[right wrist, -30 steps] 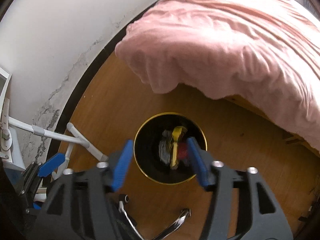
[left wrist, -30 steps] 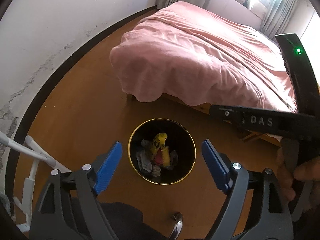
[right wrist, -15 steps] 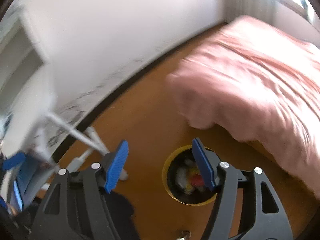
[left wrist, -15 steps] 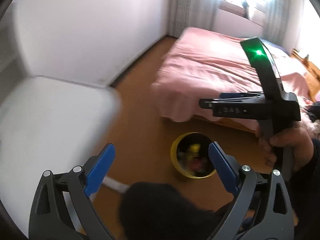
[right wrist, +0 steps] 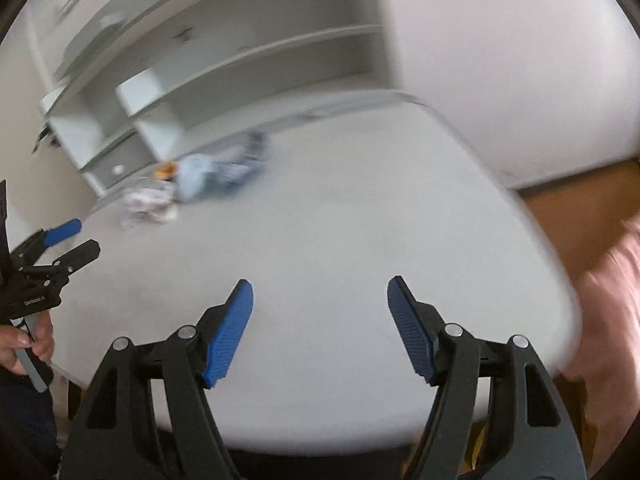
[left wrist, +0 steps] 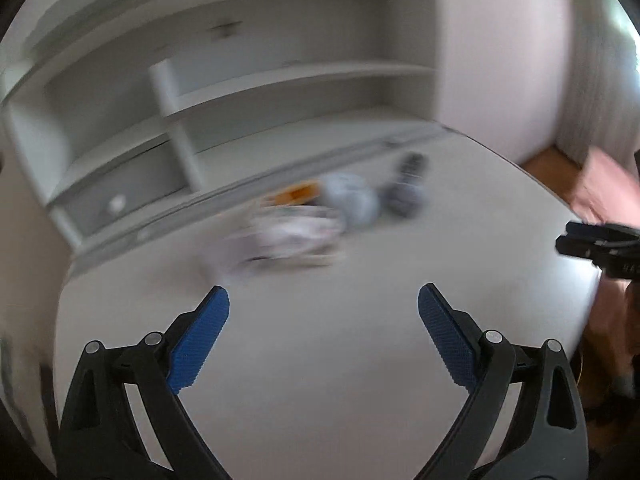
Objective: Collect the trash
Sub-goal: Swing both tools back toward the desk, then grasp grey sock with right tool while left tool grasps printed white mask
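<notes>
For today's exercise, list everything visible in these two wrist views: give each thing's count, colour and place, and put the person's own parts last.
Table: one, white, under both grippers.
Trash pile: one blurred cluster, white, pale blue, orange and dark pieces, at the table's far edge by the shelves.
Shelf unit: one, white, behind the table.
Bed cover: one, pink, right of the table.
Floor: brown wood, far right.
Left gripper: black, blue fingers, open, empty.
Right gripper: same colours, jaws opening, empty.
Hand: one, on the left gripper's handle.
</notes>
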Available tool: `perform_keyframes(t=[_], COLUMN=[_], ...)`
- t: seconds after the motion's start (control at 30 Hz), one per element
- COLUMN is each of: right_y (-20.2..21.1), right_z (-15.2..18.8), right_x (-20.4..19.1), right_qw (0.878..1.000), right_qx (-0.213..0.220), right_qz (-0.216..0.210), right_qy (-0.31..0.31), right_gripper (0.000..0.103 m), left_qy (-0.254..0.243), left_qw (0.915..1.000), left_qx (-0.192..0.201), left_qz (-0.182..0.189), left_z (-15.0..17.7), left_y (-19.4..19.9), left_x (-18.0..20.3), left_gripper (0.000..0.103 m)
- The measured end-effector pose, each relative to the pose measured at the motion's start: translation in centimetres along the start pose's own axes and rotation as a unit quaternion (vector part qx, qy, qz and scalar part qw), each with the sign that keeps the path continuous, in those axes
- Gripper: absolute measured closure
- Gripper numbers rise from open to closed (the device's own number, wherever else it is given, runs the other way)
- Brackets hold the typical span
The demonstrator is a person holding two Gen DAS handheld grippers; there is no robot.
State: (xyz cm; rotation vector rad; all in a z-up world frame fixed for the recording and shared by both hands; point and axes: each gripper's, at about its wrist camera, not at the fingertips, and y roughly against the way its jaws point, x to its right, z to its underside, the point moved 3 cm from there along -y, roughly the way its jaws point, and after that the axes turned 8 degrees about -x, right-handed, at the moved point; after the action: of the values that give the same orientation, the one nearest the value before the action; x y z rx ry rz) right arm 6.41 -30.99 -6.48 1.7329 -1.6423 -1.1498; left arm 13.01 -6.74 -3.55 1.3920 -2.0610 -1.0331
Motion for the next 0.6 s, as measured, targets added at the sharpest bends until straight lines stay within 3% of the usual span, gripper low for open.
perform_keyframes(t=[0.13,0.3,0.47,0.57,0.6], right_y=[-4.3,-9.2,-12.2,-13.0,-13.1], right_z=[-5.0,-9.6,-10.9,-11.0,-10.9], right_x=[-3.3,-5.4,-5.7,-5.8,-5.9], right_qw=[0.999,0.999,0.998,0.998,0.997], right_qx=[-0.024,-0.043,-0.061,-0.066,-0.069], right_qz=[-0.019,-0.011,-0.007,-0.006,-0.009], right_qy=[0.017,0.025,0.014,0.018,0.020], right_gripper=[0.035,0.035,0.039,0.058,0.074], left_qy=[0.043,0.061,0.072,0.077,0.077], left_qw=[0.9990,0.9980,0.9970,0.9966,0.9966], left_qx=[-0.005,-0.014,-0.023,-0.026,-0.027], left_qz=[-0.004,0.010,0.017,0.013,0.011], left_z=[-0.3,-1.3,-3.2,-4.0,-4.2], left_y=[-0.7,-3.4,-6.1,-7.5,-7.8], left_x=[-3.5,-4.3,-4.3,-4.0,-3.9], left_gripper=[0.010,0.010,0.010,0.010,0.011])
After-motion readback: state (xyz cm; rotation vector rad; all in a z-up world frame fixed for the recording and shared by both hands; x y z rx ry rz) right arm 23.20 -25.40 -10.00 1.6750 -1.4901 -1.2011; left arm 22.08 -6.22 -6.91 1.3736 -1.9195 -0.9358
